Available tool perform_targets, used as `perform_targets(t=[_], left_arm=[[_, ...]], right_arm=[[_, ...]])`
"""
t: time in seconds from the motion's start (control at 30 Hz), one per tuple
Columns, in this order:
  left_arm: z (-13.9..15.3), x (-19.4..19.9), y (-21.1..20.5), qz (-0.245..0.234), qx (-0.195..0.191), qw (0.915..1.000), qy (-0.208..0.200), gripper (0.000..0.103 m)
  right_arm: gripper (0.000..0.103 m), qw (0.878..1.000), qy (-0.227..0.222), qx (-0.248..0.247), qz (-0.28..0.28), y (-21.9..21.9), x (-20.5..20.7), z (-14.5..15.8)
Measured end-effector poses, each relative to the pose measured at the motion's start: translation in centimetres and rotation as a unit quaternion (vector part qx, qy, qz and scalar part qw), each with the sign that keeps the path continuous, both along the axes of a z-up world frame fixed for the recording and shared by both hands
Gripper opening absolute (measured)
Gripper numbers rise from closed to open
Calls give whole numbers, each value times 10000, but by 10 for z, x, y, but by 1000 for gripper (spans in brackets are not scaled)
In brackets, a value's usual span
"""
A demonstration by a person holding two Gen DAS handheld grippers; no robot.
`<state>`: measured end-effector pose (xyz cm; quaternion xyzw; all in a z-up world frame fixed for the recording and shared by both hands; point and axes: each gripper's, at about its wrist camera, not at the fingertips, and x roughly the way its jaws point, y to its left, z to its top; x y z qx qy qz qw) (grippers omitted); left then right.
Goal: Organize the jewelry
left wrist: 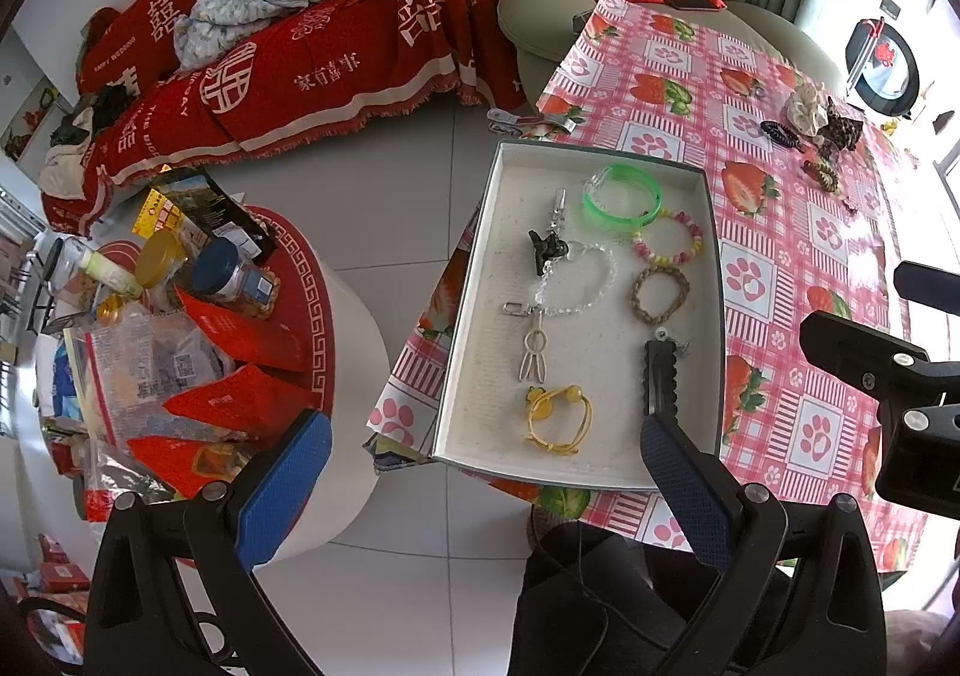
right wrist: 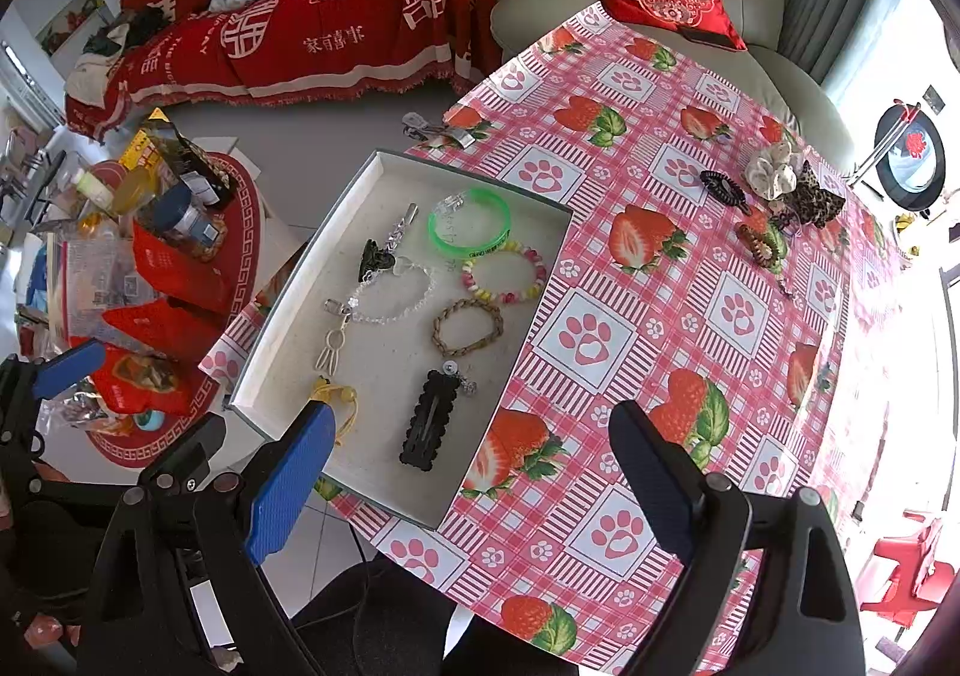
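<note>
Cream fabric scrunchie [right wrist: 771, 173], far across the surface [right wrist: 606, 280] from the tray [right wrist: 300, 310]: probably soft and light, best pinched across its bunched ring; both tools, left tool [left wrist: 486, 487] and right tool [right wrist: 474, 481], spread wide, empty.

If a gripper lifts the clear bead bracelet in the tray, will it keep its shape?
Probably not: the clear bead bracelet lies in an uneven loop, so it likely droops. Its glossy beads may slip between the pads.

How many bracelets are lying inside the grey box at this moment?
4. The green bracelet lies at the far end of the box, the pink-yellow beaded one beside it, the brown braided one nearer, the clear beaded one mid-box. None seems hidden.
</note>
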<state>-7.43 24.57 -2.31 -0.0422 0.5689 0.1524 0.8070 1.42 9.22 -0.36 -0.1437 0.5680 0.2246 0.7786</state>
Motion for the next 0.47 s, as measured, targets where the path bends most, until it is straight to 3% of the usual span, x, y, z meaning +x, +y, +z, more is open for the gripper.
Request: perform_targets(t=[0.47], left_arm=[[2,-2,1,1,72,10000,-28,103]], right_arm=[[94,10000,-1,8,1,0,-1,0]])
